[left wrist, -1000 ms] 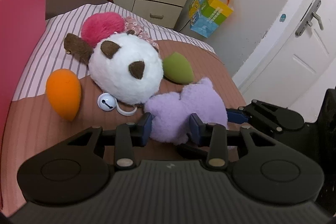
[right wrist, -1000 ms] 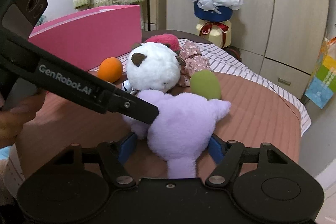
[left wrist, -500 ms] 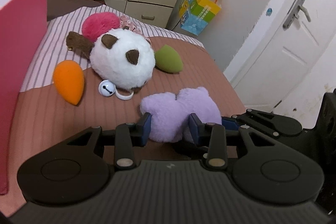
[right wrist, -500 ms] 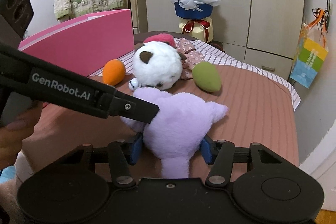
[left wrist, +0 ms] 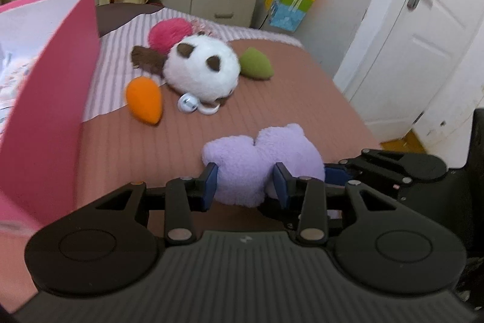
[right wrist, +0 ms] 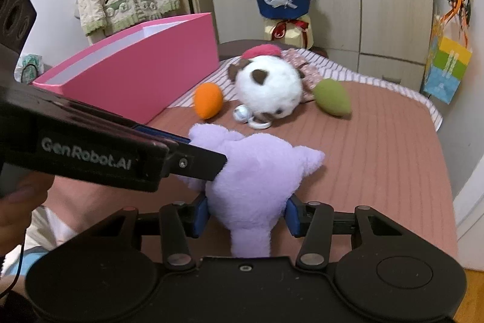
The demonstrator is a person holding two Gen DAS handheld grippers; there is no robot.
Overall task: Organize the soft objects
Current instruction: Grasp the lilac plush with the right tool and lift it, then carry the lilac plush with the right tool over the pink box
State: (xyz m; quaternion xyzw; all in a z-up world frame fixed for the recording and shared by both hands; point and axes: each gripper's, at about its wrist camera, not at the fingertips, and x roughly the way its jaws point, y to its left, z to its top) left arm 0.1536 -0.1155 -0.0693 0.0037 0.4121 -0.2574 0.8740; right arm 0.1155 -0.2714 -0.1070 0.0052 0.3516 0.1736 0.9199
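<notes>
One plush in hand, the rest waiting

Nearest us, our left gripper (left wrist: pixel 245 182) clamps the purple plush (right wrist: pixel 257 168) while our right gripper (right wrist: pixel 246 215) is closing on its lower body; beyond lie the orange sponge (left wrist: pixel 144 100), panda plush (left wrist: pixel 202 71) and green sponge (left wrist: pixel 255 64) on the bed (right wrist: pixel 378 159), none visibly in the pink box (right wrist: pixel 142 71).

A fuzzy lilac plush (right wrist: pixel 257 171) lies on a ribbed brown cloth (right wrist: pixel 378 147) near a fluffy white panda plush (right wrist: pixel 267 87), matt orange sponge (right wrist: pixel 208 100), matt green sponge (right wrist: pixel 331 97), shiny metal bell (right wrist: pixel 241 113) and smooth pink cardboard box (right wrist: pixel 136 74), between matt black plastic grippers.
</notes>
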